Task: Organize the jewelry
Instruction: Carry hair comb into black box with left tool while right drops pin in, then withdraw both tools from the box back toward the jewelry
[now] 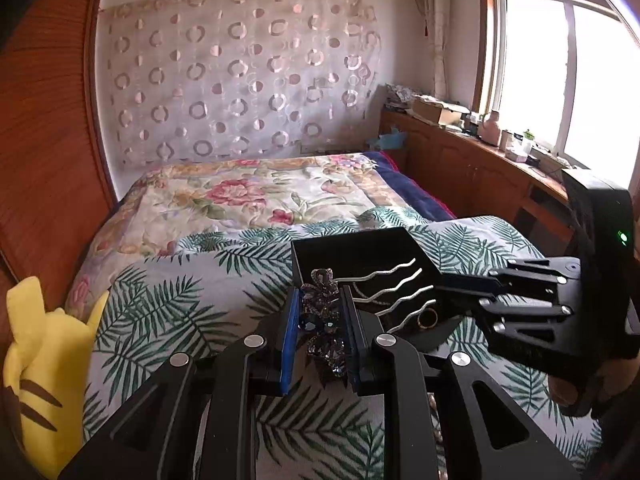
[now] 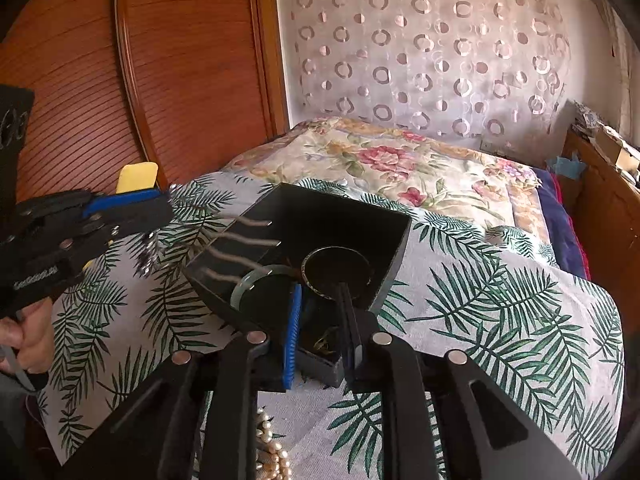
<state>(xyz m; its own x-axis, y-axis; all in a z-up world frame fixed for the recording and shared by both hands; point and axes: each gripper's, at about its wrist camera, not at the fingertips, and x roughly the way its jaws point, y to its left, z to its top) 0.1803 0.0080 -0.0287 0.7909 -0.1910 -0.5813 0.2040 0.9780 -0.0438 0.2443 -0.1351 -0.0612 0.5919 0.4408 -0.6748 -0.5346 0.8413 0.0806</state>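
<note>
My left gripper [image 1: 322, 320] is shut on a dark blue rhinestone hair comb [image 1: 324, 316] with wavy silver prongs [image 1: 400, 288] that reach over the open black jewelry box [image 1: 360, 246]. A gold ring [image 1: 427, 318] lies in the box. In the right wrist view my right gripper [image 2: 322, 320] grips the near wall of the box [image 2: 320, 216]. Inside lie a pale green bangle [image 2: 256, 278] and a dark bangle [image 2: 336, 272]. The left gripper [image 2: 160, 208] shows at left with the comb's prongs [image 2: 244, 240] over the box.
The box sits on a palm-leaf sheet [image 2: 500, 320] over a bed with a floral quilt [image 1: 248, 196]. A pearl necklace [image 2: 272, 448] lies below my right gripper. A yellow plush toy [image 1: 44, 368] sits at left. A wooden wardrobe [image 2: 180, 80] stands at left.
</note>
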